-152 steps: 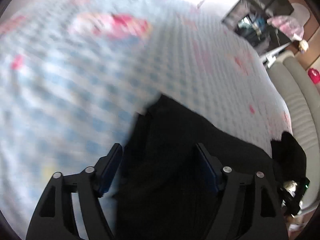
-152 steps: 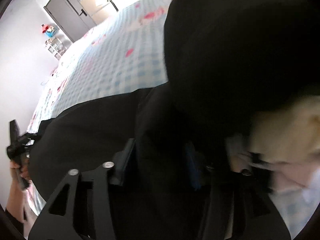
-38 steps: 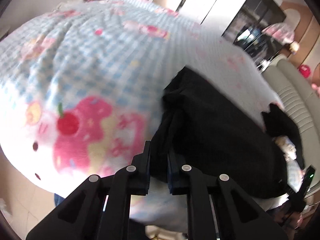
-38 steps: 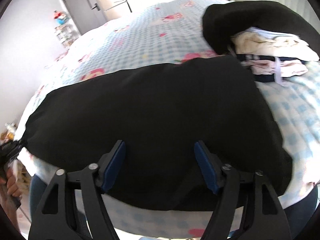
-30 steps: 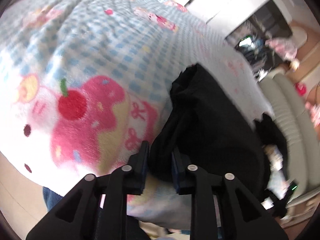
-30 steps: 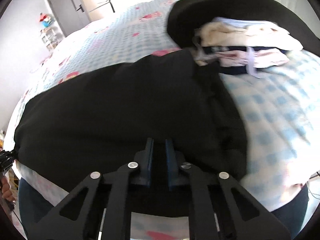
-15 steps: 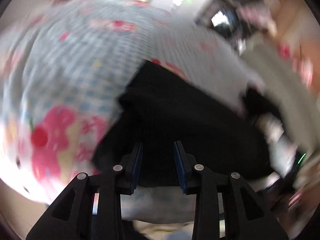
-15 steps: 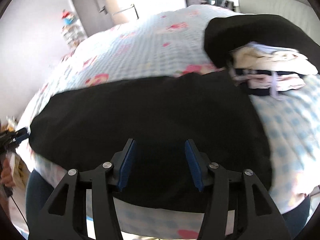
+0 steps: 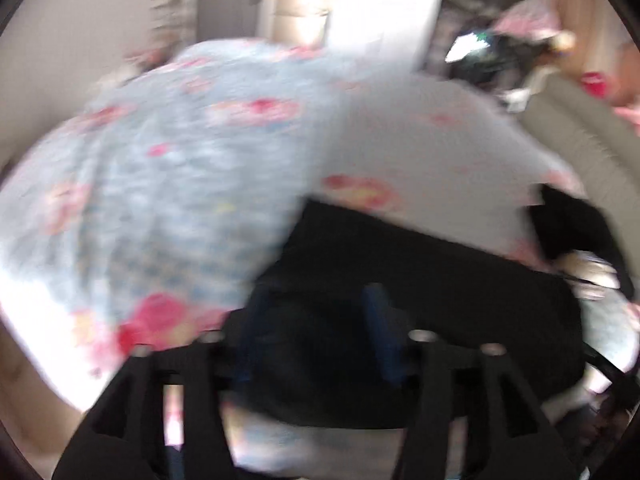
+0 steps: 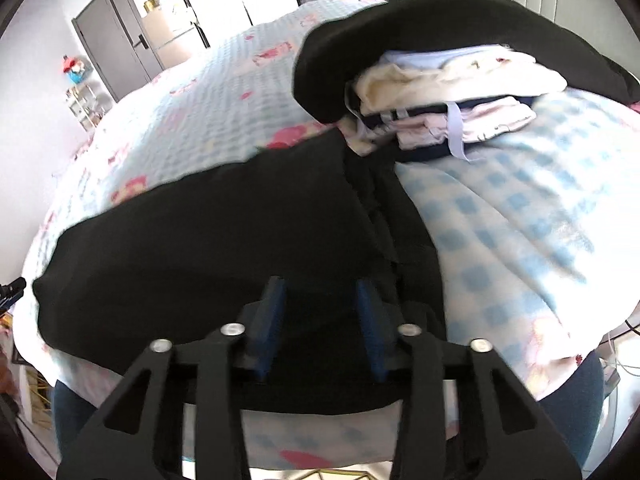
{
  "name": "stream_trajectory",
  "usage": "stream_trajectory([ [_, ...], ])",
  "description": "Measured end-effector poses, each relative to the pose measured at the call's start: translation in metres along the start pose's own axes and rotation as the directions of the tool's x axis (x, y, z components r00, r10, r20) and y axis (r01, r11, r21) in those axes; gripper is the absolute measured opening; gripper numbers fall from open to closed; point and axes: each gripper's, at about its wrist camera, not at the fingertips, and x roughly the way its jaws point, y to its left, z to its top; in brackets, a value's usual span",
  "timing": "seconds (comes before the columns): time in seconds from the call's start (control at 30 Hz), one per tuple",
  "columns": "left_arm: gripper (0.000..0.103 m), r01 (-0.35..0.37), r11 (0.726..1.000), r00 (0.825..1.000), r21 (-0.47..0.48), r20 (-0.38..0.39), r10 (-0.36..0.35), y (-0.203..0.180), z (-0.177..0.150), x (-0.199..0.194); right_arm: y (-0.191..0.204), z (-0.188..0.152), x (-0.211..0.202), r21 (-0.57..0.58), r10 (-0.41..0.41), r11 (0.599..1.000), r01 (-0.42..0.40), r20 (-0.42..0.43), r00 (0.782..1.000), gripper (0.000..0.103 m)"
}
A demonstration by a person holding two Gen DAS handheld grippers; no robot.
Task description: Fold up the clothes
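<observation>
Change: your left gripper [image 9: 316, 316] has let go of the black garment's [image 10: 208, 240] end, which it pinched a second ago; your right gripper [image 10: 320, 304], then shut on the near edge, now stands apart.
Left fingers: opening, wide apart, nothing between the pads; the blurred cloth lies beyond them.
Right fingers: closing slightly, blue pads [image 10: 272, 312] half apart, cloth between but not pressed.
Garment: folded flat on the checked blanket [image 10: 500, 216], running from 9 to 1 o'clock in the right view.
Stack: folded clothes [image 10: 448, 96] at 1 o'clock, touching the garment's far corner.
</observation>
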Motion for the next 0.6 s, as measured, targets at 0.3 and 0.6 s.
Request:
stream_trajectory([
  [0.3,0.07,-0.116,0.992,0.985,-0.059,-0.135,0.107,0.02,-0.042,0.052,0.017,-0.017,0.02,-0.081,0.015,0.997,-0.02,-0.061,0.998,0.044],
  [0.6,0.07,0.033,0.999,0.999,-0.019,-0.037,-0.034,-0.013,-0.034,0.027,0.002,-0.011,-0.001,0.013,-0.021,1.0,0.021,-0.019,1.0,0.04],
])
